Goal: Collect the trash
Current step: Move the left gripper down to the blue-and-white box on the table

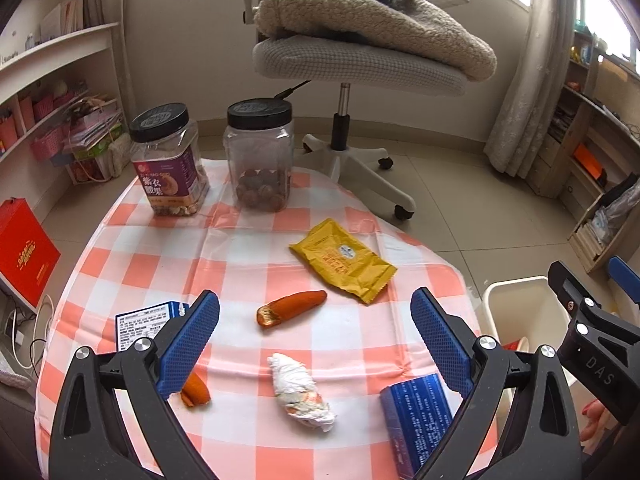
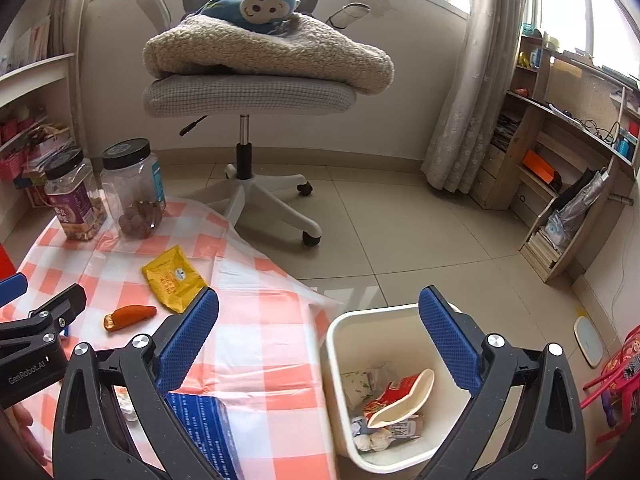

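2 claws are in view and both stand wide apart, holding nothing. The left claw hangs over the checked tablecloth, and its fingers touch no trash. The right claw hangs over the white bin, which stands on the floor just beside the table edge.

On the cloth lie 2 orange peels: 1 long peel in the middle, its long axis running from lower left to upper right, and 1 small peel partly hidden behind the left finger. 1 crumpled tissue lies near the front, its long axis going from upper left to lower right. 1 yellow wrapper lies flat behind the long peel, turned diagonally. 2 blue boxes lie there also: 1 at the left, 1 at the right front.

2 jars with black lids stand upright at the far side: 1 labelled jar and 1 clear jar.

The bin already holds some wrappers and paper.
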A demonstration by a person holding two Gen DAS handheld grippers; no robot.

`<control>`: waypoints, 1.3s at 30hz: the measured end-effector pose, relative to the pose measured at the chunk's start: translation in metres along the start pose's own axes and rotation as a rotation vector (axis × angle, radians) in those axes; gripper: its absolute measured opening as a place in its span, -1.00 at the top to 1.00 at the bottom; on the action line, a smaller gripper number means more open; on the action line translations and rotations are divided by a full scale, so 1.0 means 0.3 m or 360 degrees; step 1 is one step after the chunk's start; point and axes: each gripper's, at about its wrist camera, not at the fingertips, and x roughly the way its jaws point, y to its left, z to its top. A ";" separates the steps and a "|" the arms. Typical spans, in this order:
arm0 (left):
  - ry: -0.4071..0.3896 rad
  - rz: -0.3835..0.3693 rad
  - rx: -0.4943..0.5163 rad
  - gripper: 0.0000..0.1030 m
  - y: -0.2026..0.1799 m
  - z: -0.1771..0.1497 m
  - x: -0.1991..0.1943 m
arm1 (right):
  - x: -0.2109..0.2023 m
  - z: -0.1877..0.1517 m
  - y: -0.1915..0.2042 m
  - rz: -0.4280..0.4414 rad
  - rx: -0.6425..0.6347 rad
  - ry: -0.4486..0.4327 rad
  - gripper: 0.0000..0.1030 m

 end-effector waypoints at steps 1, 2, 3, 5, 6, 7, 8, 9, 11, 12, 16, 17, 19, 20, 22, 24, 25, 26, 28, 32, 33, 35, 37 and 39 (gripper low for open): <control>0.0023 0.0009 -0.0023 -0.82 0.028 0.000 0.013 | 0.006 0.003 0.018 0.0013 0.0000 0.0008 -0.86; 0.0050 0.0024 -0.0051 -0.82 0.057 0.001 0.027 | 0.011 0.006 0.035 0.0028 0.0001 0.0017 -0.86; 0.0081 0.0052 -0.0081 -0.82 0.088 0.001 0.044 | 0.016 0.008 0.051 0.0042 0.0000 0.0026 -0.86; 0.0151 0.0121 -0.0139 -0.82 0.159 0.001 0.083 | 0.026 0.008 0.082 0.0062 -0.0009 0.0042 -0.86; 0.0182 0.0161 -0.0161 -0.82 0.195 -0.001 0.103 | 0.031 0.005 0.096 0.0070 -0.0016 0.0050 -0.86; 0.0225 0.0205 -0.0171 -0.82 0.230 -0.001 0.125 | 0.035 0.003 0.112 0.0079 -0.0026 0.0059 -0.86; 0.0285 0.0226 -0.0166 -0.82 0.262 -0.002 0.151 | 0.039 0.001 0.130 0.0091 -0.0039 0.0071 -0.86; 0.0360 0.0220 -0.0155 -0.82 0.293 -0.002 0.179 | 0.045 -0.001 0.145 0.0105 -0.0053 0.0083 -0.86; 0.0549 0.0165 -0.0104 -0.82 0.348 -0.002 0.239 | 0.054 -0.005 0.174 0.0133 -0.0085 0.0106 -0.86; 0.0627 0.0124 -0.0059 -0.82 0.367 -0.004 0.261 | 0.059 -0.007 0.188 0.0148 -0.0104 0.0123 -0.87; 0.0808 0.0083 0.0217 -0.82 0.414 -0.024 0.329 | 0.079 -0.018 0.240 0.0224 -0.0154 0.0194 -0.87; 0.0843 0.0054 0.0250 -0.82 0.424 -0.035 0.346 | 0.084 -0.019 0.250 0.0238 -0.0164 0.0208 -0.87; 0.0880 0.0043 0.0260 -0.82 0.442 -0.051 0.382 | 0.092 -0.026 0.273 0.0255 -0.0192 0.0229 -0.86; 0.0889 0.0050 0.0261 -0.82 0.451 -0.061 0.399 | 0.094 -0.029 0.284 0.0259 -0.0208 0.0238 -0.87; 0.0900 0.0067 0.0275 -0.82 0.464 -0.082 0.430 | 0.100 -0.035 0.304 0.0273 -0.0231 0.0256 -0.87; 0.0918 0.0094 0.0308 -0.82 0.478 -0.108 0.456 | 0.103 -0.042 0.322 0.0301 -0.0257 0.0282 -0.86; 0.0908 0.0128 0.0326 -0.82 0.489 -0.120 0.465 | 0.105 -0.045 0.332 0.0314 -0.0269 0.0290 -0.86; 0.0891 0.0161 0.0327 -0.82 0.507 -0.129 0.470 | 0.106 -0.049 0.341 0.0326 -0.0280 0.0297 -0.86; 0.0867 0.0121 0.0197 -0.82 0.560 -0.134 0.464 | 0.111 -0.056 0.361 0.0351 -0.0298 0.0313 -0.87; 0.0839 0.0109 -0.0039 -0.68 0.664 -0.139 0.425 | 0.128 -0.073 0.399 0.0417 -0.0318 0.0384 -0.87; 0.0838 0.0127 -0.0051 -0.67 0.684 -0.146 0.416 | 0.132 -0.078 0.407 0.0426 -0.0319 0.0402 -0.87; 0.0847 0.0136 -0.0048 -0.67 0.716 -0.166 0.400 | 0.138 -0.089 0.424 0.0454 -0.0321 0.0432 -0.86; 0.0897 0.0154 -0.0031 -0.89 0.743 -0.188 0.395 | 0.139 -0.096 0.435 0.0483 -0.0312 0.0452 -0.87; 0.0911 0.0210 0.0053 -0.89 0.748 -0.199 0.386 | 0.135 -0.099 0.442 0.0500 -0.0308 0.0457 -0.87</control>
